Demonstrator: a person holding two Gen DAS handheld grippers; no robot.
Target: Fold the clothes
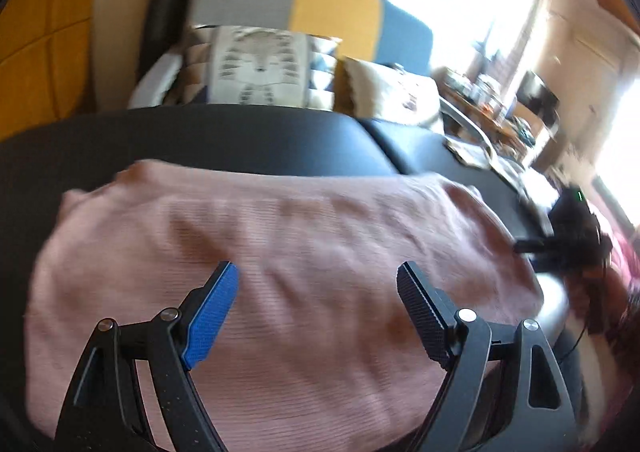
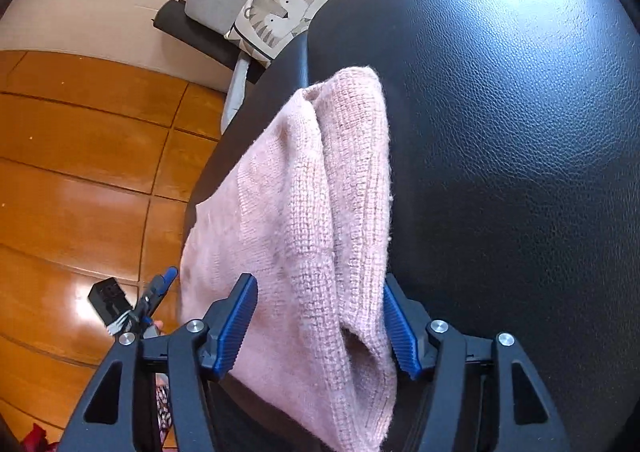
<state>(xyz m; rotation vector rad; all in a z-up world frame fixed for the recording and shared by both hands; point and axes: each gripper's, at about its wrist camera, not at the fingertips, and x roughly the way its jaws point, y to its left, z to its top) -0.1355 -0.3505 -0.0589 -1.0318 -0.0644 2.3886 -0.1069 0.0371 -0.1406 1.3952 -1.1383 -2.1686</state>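
Pink knit sweater blurred, lower hem cropped

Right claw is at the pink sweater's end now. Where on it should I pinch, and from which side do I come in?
Take the pink knit sweater at its near doubled edge, the thick roll lying between the open fingers of the right claw. Come straight ahead along the black leather surface, low and level. The layers bunch there, so one pinch probably catches both. The left claw hovers open over its flat middle.

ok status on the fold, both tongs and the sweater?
Left tongs open above pink sweater, holding nothing. Right tongs open, straddling a raised fold of it. Sweater lies bunched on black leather surface. Nothing in the way.
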